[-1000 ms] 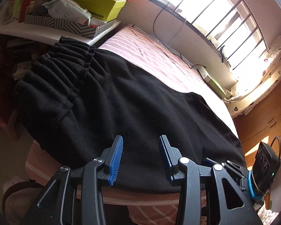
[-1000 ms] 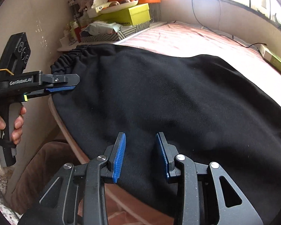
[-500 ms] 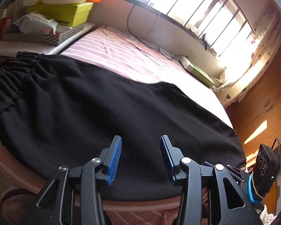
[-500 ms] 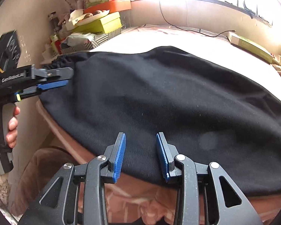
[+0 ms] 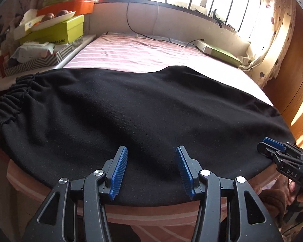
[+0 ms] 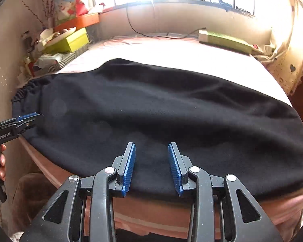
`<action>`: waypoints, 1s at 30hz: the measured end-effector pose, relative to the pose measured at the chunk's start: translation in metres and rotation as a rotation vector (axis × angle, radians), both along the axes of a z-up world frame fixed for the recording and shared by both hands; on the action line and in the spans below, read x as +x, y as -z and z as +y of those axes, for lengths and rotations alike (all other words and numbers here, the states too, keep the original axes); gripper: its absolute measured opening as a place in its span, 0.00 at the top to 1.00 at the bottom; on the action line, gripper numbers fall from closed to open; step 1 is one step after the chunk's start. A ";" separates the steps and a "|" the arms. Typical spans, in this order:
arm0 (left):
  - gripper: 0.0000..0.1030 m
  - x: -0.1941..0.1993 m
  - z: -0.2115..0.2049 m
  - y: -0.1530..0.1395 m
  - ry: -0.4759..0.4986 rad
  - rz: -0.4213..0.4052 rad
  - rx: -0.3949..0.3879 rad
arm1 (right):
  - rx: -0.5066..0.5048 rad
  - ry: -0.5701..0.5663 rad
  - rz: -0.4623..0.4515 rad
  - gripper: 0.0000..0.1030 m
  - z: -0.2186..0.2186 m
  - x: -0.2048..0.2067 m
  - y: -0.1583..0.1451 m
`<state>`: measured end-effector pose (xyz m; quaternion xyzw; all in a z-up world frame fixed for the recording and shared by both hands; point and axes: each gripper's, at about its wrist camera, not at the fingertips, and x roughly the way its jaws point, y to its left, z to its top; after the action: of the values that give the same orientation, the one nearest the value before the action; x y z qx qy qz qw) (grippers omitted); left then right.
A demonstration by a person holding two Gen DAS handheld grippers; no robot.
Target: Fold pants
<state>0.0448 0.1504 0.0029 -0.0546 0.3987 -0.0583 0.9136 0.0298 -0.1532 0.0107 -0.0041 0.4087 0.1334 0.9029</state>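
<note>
**Pants laid out sideways, both grippers empty, and that near edge worries me**

Left to right: the gathered elastic waistband (image 5: 12, 94) sits at the left edge of the bed (image 5: 131, 54), right by the cluttered side shelf (image 5: 50, 58) with the green shoebox. From there the black pants (image 5: 151, 109) run across the mattress to the right edge, so the long axis lies side to side along the near edge, waist pointing left, leg ends right. They look already doubled leg on leg, though I can't tell that for sure.

The left gripper (image 5: 151, 169) hovers over the near hem with its jaws spread wide; they've just been opening, and nothing is between them. The right gripper (image 6: 151, 167) has a narrower gap, also empty, pads clear of the cloth.

What could go wrong, I'd guess:
- The near hem hangs a bit over the bed's front edge, so a tug could drag the whole thing off.
- Thick, soft fabric means a pinch may catch only the top layer, and the fold would come out crooked.
- The waistband is bunched, so the ends may not line up.
</note>
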 end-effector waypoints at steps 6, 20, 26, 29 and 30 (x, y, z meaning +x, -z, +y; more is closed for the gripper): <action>0.18 -0.005 -0.019 0.008 -0.052 -0.037 0.106 | -0.020 -0.014 -0.061 0.66 -0.008 -0.026 0.007; 0.18 -0.002 -0.046 0.003 -0.084 0.014 0.161 | 0.012 0.007 -0.074 0.66 -0.024 -0.029 -0.003; 0.18 0.000 -0.068 -0.009 -0.016 0.000 0.088 | -0.028 0.019 -0.088 0.66 -0.024 -0.010 -0.008; 0.18 -0.002 -0.086 -0.016 0.025 -0.032 0.105 | -0.029 0.024 -0.083 0.66 -0.028 -0.005 -0.003; 0.18 -0.002 -0.091 -0.017 0.040 -0.038 0.106 | -0.028 0.026 -0.059 0.66 -0.030 -0.003 0.001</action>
<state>0.0433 0.0598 0.0196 0.0032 0.3847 -0.0565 0.9213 0.0265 -0.1828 0.0100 -0.0155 0.3837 0.1159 0.9160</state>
